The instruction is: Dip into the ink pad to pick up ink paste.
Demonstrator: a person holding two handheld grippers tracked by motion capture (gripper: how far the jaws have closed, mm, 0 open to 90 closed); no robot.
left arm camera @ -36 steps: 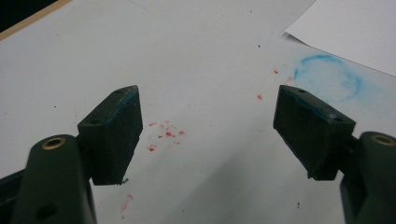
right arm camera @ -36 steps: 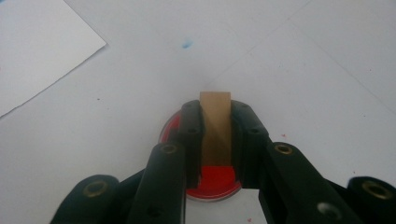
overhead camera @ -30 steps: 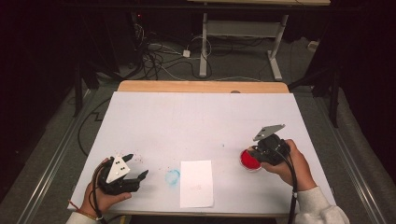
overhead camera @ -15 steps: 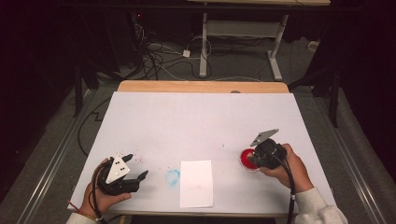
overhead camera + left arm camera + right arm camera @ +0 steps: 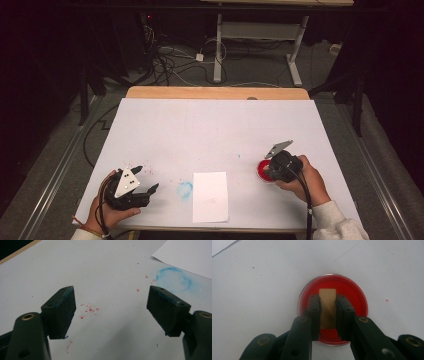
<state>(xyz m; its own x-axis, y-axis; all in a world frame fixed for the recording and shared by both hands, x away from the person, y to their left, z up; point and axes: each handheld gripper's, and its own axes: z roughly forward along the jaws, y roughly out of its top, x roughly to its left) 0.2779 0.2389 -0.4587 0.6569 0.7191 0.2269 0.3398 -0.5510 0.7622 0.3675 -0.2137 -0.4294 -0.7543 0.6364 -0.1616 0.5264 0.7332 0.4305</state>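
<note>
A white sheet covers most of the bench (image 5: 215, 130), leaving a strip of bare wood (image 5: 215, 93) along the far edge. The floor beyond is grey, with a tangle of cables (image 5: 172, 62) lying near the white legs of another table (image 5: 255, 35), and the rest of the room is dark.

The white surface is marked: a smudged blue ring (image 5: 184, 189) sits just left of a small sheet of paper (image 5: 210, 196) near the front edge, and red specks (image 5: 88, 309) are scattered ahead of the left gripper (image 5: 145, 181). That gripper rests low at the front left in the person's left hand (image 5: 107, 212), its jaws released and wide apart with nothing between them; blue traces show on their tips.

At the front right, the right hand (image 5: 307, 177) holds the right gripper (image 5: 328, 307) over a round dish of red paint (image 5: 333, 307). Its jaws are clenched on a small tan block (image 5: 327, 306), which stands in the middle of the dish, its end against the red.
</note>
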